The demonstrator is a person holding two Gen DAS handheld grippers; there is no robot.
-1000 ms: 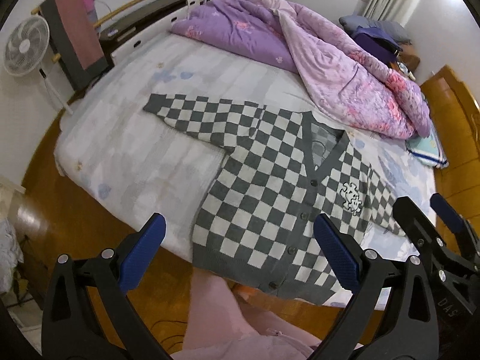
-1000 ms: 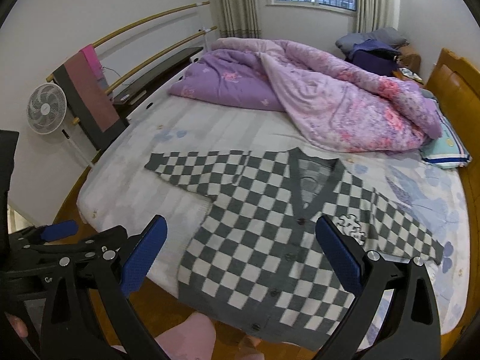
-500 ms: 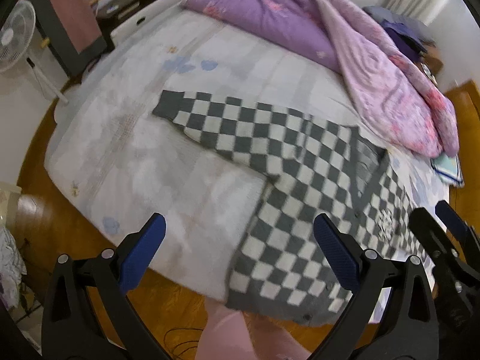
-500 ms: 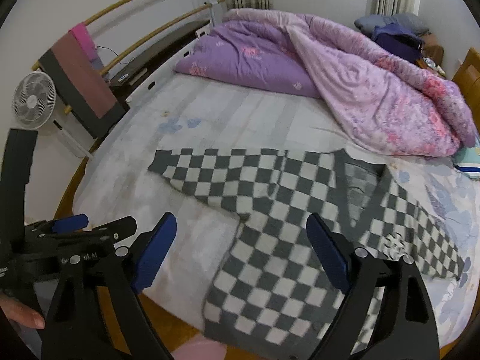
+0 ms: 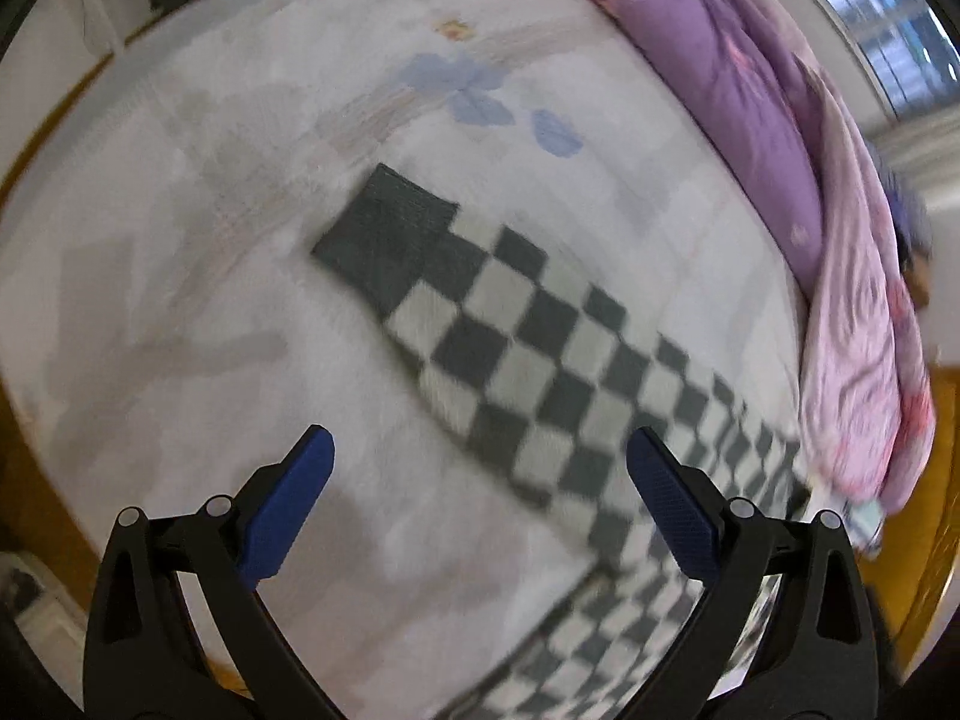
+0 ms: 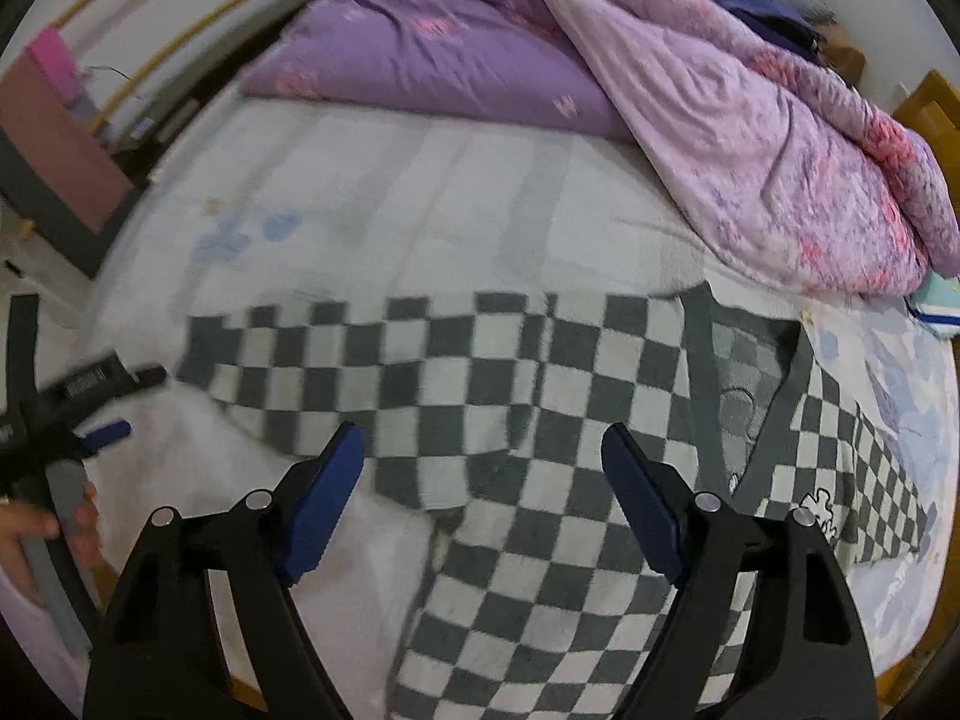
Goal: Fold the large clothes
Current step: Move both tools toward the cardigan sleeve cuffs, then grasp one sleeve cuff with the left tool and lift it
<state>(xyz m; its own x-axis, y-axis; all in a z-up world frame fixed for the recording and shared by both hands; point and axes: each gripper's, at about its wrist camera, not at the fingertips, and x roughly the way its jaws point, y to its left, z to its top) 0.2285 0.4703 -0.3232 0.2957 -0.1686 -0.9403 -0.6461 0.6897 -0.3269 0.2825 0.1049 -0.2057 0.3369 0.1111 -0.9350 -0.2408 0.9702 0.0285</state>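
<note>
Bedroom scene: a bed [image 6: 480, 222] with a pale quilted sheet carries the garment, and a purple and pink duvet [image 6: 690, 102] is heaped along its far side.

Left gripper [image 5: 477, 483]: held low over the sheet, angled down, jaws spread wide with nothing between the blue pads [image 5: 282, 516]. It sits just short of the sleeve, not touching it. In the right wrist view the same gripper [image 6: 114, 396] appears at the left edge, near the cuff, with the person's hand [image 6: 36, 534] on its handle.

Right gripper [image 6: 483, 480]: hovering above the underarm area of the garment, jaws likewise spread and empty; contact with the fabric cannot be confirmed.

Checkered cardigan [image 6: 600, 450]: grey and white, lying flat and face up on the near half of the bed, V-neck toward the duvet, hem toward the near edge. Its left-hand sleeve [image 5: 510, 348] extends straight out across the bed, long axis running from the body to a dark ribbed cuff [image 5: 384, 234].

View differences: the left wrist view shows the cuff close up, though blurred, and little of the body. The right wrist view shows the whole sleeve, the neckline, a white puzzle-piece patch [image 6: 819, 510] on the chest, and a towel rack [image 6: 66, 144] beside the bed.
</note>
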